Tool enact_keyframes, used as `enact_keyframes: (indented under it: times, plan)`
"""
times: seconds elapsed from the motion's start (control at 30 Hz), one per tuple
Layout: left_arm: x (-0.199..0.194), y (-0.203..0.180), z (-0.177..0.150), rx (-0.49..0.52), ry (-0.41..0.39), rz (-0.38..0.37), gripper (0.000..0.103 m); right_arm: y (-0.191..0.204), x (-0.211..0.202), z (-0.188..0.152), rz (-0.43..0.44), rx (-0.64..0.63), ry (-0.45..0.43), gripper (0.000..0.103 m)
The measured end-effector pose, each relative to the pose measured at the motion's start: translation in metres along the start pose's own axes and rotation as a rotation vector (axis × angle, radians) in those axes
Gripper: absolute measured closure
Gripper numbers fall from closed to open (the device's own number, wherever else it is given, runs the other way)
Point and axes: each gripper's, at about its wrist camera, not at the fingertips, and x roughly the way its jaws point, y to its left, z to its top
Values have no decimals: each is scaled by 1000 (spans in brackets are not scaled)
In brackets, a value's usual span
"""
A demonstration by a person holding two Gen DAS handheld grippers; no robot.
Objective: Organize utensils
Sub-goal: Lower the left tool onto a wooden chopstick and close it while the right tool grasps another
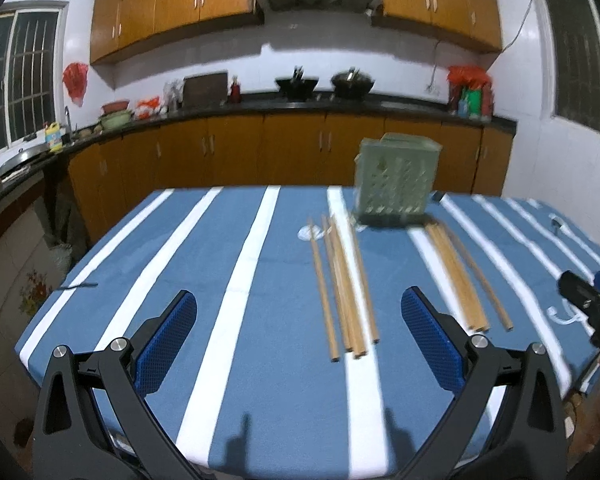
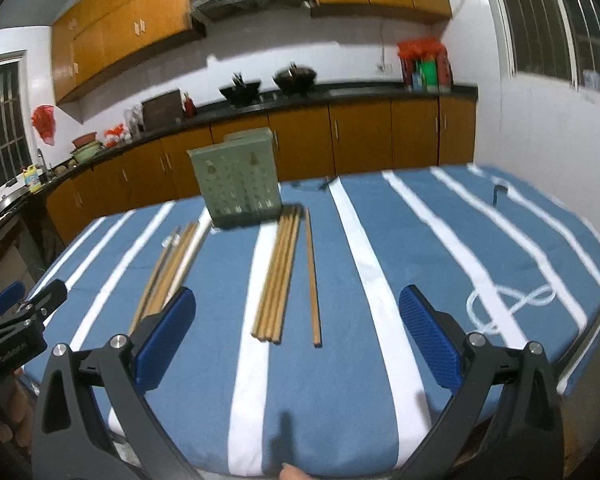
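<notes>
A pale green perforated utensil holder (image 1: 396, 178) (image 2: 240, 178) stands upright at the table's far side. Two bundles of wooden chopsticks lie flat in front of it. In the left wrist view, the left bundle (image 1: 344, 284) rests between my left gripper's (image 1: 299, 294) open fingers, ahead of the tips. In the right wrist view, the right bundle (image 2: 278, 276) and a single chopstick (image 2: 313, 276) lie ahead of my right gripper (image 2: 297, 292), which is open and holds nothing. The left bundle (image 2: 168, 268) runs behind its left finger. Each gripper shows at the edge of the other's view (image 1: 588, 282) (image 2: 30, 292).
The table wears a blue cloth with white stripes (image 1: 236, 280) (image 2: 380, 280). A small dark object (image 2: 498, 192) lies at its far right, and a white looped cord (image 2: 512, 304) near the right edge. Kitchen counters with woks (image 1: 320, 84) and orange cabinets run behind. A fingertip (image 2: 292, 472) shows at the bottom.
</notes>
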Motion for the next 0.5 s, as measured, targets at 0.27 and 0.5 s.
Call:
enact_keyframes:
  times: [0.27, 0.5]
  plan:
    - [46, 12, 1, -19, 142, 18, 17, -13, 69, 5, -11, 13, 185, 46]
    - [87, 15, 8, -38, 239, -39, 42, -10, 125, 10, -30, -22, 291, 70]
